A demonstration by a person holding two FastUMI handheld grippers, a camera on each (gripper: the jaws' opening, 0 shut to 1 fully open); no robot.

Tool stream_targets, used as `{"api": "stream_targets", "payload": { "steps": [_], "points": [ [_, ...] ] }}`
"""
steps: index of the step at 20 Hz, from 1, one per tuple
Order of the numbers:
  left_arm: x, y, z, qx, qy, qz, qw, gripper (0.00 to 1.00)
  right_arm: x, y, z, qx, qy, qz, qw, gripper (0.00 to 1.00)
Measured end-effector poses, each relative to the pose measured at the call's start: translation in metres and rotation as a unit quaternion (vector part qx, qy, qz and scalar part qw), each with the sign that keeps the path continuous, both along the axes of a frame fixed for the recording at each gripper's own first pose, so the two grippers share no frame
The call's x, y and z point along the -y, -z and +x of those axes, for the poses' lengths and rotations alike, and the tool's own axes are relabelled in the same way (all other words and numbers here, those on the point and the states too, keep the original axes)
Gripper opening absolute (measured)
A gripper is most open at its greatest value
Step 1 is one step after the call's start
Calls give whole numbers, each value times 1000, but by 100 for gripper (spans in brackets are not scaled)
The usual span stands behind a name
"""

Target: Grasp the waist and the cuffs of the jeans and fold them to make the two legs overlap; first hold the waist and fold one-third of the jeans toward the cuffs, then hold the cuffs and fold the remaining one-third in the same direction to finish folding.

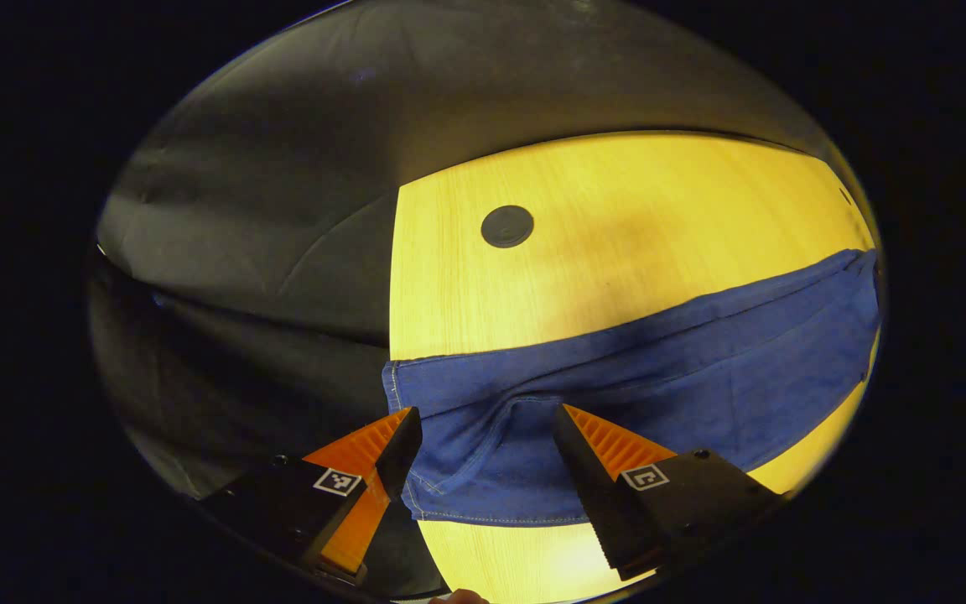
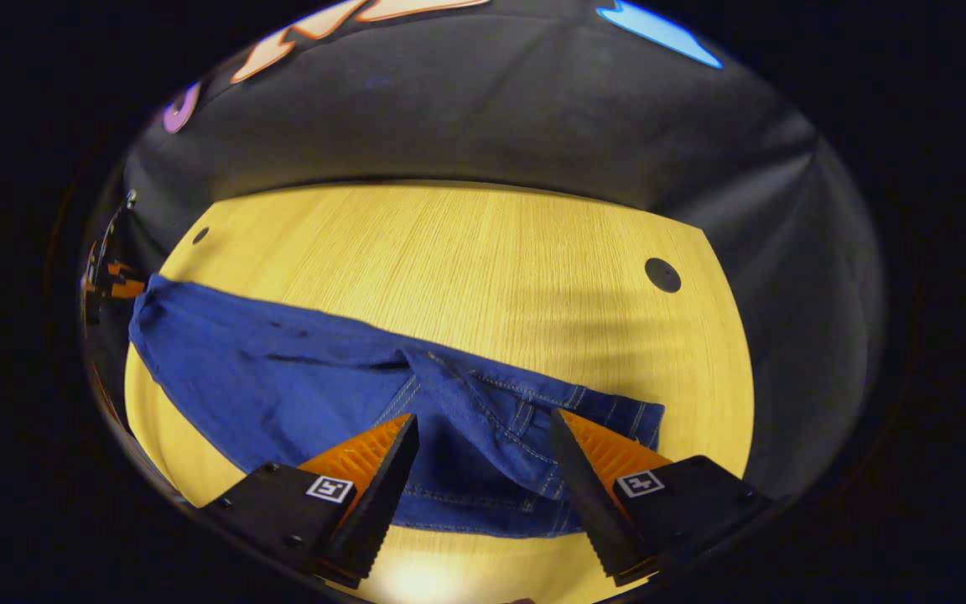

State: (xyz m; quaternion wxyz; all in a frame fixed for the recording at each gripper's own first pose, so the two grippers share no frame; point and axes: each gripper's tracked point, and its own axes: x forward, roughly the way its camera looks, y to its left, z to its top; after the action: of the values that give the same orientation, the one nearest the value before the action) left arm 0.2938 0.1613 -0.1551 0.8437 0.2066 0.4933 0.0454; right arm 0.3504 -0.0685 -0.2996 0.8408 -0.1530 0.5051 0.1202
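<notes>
A pale wooden table [image 1: 617,218] with fine straight grain carries a round dark plug [image 1: 507,226] at 12 o'clock; black cloth wall [image 1: 282,210] hangs at 9 o'clock. Blue denim jeans [image 1: 659,369] lie across the table, cuffs under the left gripper [image 1: 487,436], its fingers spread. In the right gripper view, the stitched waist [image 2: 533,411] lies under the right gripper [image 2: 483,445], also spread.

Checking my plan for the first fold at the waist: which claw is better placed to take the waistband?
Right. The right claw hangs open over the jeans at the waistband; the left claw faces the cuff end.
</notes>
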Motion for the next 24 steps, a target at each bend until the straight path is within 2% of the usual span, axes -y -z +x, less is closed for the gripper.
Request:
{"api": "stream_targets", "payload": {
  "steps": [3, 6, 9, 12, 18, 20, 22, 23, 24],
  "points": [
    [7, -7, -15, 9, 14, -1, 1000, 96, 11, -20, -10, 34, 1, -3, 999, 100],
    [12, -24, -25, 40, 18, -11, 999, 96, 31, -49, -12, 76, 38, 13, 996, 100],
    [18, -47, -37, 76, 21, -38, 996, 96, 71, -59, -27, 80, 83, 4, 993, 100],
    [38, -66, -56, 107, 18, -69, 992, 96, 103, -46, -36, 69, 127, 17, 989, 100],
    [63, -80, -91, 147, -5, -108, 983, 96, 141, -5, -43, 33, 181, 61, 981, 100],
    [78, -74, -105, 151, -20, -120, 981, 96, 148, 9, -44, 15, 193, 76, 978, 100],
    [93, -71, -121, 156, -34, -135, 978, 96, 151, 23, -44, 2, 196, 84, 977, 96],
    [102, -70, -127, 161, -35, -144, 976, 96, 152, 28, -43, -3, 197, 88, 977, 99],
    [110, -70, -132, 170, -35, -152, 973, 96, 152, 32, -42, -5, 195, 94, 976, 96]
  ]
}}
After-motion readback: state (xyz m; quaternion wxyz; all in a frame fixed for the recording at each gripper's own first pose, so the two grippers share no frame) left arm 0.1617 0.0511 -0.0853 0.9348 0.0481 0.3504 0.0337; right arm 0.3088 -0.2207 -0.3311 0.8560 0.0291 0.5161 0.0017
